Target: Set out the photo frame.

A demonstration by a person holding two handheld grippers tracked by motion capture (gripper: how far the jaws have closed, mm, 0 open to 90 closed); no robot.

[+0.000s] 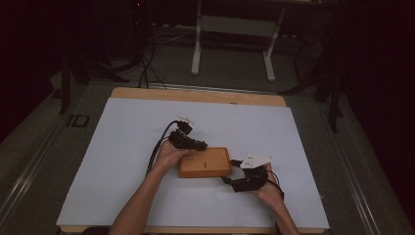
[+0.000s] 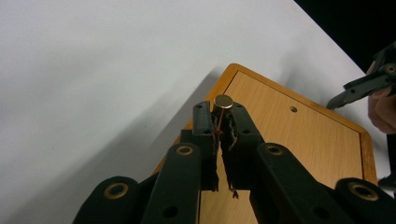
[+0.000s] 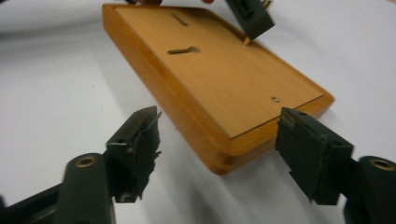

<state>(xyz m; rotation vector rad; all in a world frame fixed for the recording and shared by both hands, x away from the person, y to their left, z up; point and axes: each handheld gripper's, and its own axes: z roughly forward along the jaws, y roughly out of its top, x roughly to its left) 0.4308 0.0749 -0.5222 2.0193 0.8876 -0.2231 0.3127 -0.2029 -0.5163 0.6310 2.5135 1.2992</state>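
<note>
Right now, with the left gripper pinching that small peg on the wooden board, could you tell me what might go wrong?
1. The left gripper pinches the small metal-topped peg only at its fingertips, so it could slip out.
2. The right gripper is open at the wooden board corner, not clamping it, so a pull on the peg may lift or slide the board on the white sheet.
</note>
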